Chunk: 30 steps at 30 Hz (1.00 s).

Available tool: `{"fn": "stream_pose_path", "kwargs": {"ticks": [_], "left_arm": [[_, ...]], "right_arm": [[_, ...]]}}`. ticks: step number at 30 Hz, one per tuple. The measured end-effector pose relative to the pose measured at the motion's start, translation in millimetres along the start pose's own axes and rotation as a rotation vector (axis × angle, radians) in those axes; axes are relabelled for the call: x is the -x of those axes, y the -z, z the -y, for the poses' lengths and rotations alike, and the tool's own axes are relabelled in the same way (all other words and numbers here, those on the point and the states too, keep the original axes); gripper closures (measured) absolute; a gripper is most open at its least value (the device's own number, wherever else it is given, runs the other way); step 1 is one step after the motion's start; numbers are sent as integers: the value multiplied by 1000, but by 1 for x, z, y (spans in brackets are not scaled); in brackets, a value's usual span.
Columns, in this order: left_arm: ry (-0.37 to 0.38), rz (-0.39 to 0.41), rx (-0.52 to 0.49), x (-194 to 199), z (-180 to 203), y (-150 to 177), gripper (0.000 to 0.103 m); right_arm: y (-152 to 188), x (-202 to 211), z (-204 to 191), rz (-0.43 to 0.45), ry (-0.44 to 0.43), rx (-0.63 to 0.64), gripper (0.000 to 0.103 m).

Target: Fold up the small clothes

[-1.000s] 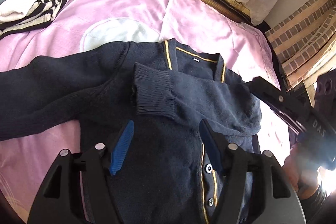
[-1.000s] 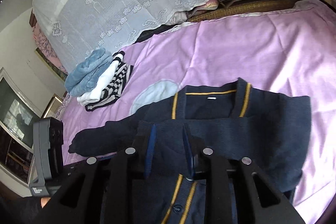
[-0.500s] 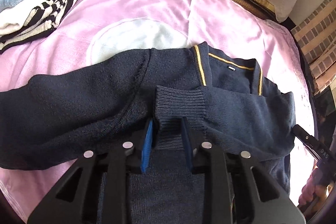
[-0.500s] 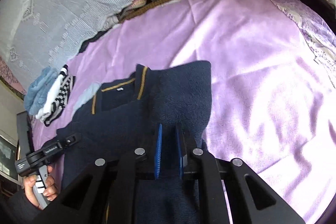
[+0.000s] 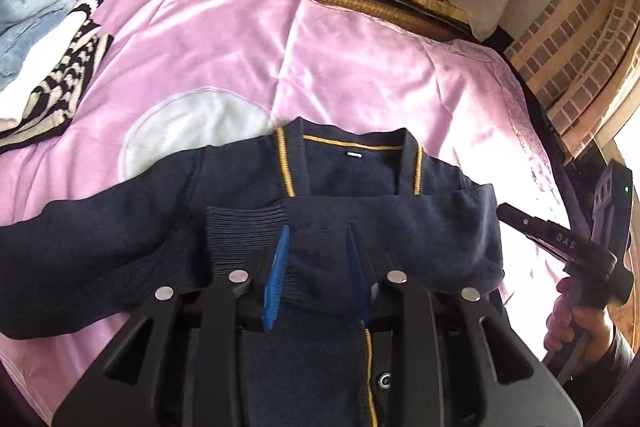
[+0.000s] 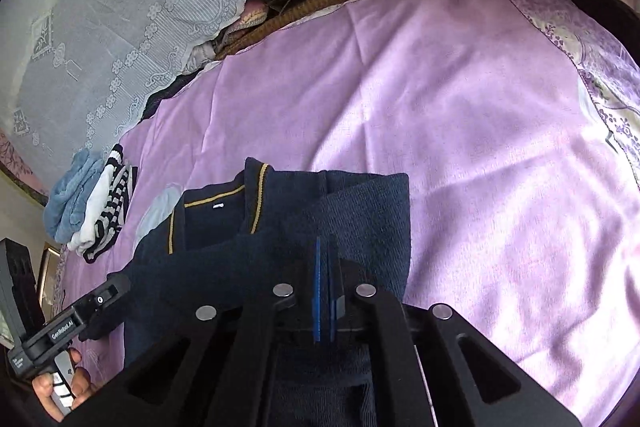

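- Cardigan [image 5: 336, 183] half-folded: one sleeve [image 5: 360, 223] lies across the chest (other still spread).
- Left gripper [image 5: 316, 279] pinches that sleeve; right gripper [image 6: 325, 291] closed on the folded edge.

cardigan [image 5: 344, 183]: lower front hidden behind the left hand-held gripper [image 5: 316, 267] at 6 o'clock | left sleeve [image 5: 80, 259]: cuff cut off at 9 o'clock | folded pile [image 5: 44, 67]: cut off at 10 o'clock | neck label [image 5: 354, 154]: print too small to read | right hand-held gripper [image 6: 325, 291]: cloth under its tips hidden.
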<state>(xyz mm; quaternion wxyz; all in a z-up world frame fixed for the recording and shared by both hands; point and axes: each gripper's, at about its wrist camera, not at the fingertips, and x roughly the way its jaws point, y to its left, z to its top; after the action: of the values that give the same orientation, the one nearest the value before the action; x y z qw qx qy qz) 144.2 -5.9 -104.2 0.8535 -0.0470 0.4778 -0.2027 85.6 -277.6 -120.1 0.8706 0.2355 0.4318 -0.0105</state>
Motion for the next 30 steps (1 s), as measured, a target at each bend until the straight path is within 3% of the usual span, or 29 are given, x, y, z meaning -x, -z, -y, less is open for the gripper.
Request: {"fn": "stream_pose_path", "kwargs": {"ticks": [4, 6, 9, 12, 17, 21, 23, 27, 28, 30], "left_arm": [[-81, -79, -24, -40, -1, 7, 72], [-85, -87, -42, -49, -6, 13, 73], [-94, -84, -71, -43, -1, 11, 72], [-47, -63, -30, -29, -4, 7, 69], [-36, -44, -30, -17, -3, 9, 55], [-75, -107, -22, -39, -12, 18, 54], [-76, -100, -25, -37, -11, 21, 54], [-51, -73, 19, -15, -18, 21, 54], [-47, -61, 38, -7, -23, 21, 54], [-43, -34, 85, 10, -39, 22, 54]], "right_arm": [[-3, -30, 26, -56, 105, -50, 103], [0, -34, 43, -56, 40, -113, 103], [-1, -21, 38, -32, 65, -78, 103], [-1, 0, 25, 8, 54, -20, 98], [15, 24, 4, 14, 20, 51, 98], [37, 13, 1, -52, 42, 62, 98], [48, 0, 6, -91, 72, 58, 102], [46, 7, 7, -76, 69, 26, 103], [45, 11, 2, -61, 68, 36, 98], [40, 22, -15, -17, 49, 82, 98]]}}
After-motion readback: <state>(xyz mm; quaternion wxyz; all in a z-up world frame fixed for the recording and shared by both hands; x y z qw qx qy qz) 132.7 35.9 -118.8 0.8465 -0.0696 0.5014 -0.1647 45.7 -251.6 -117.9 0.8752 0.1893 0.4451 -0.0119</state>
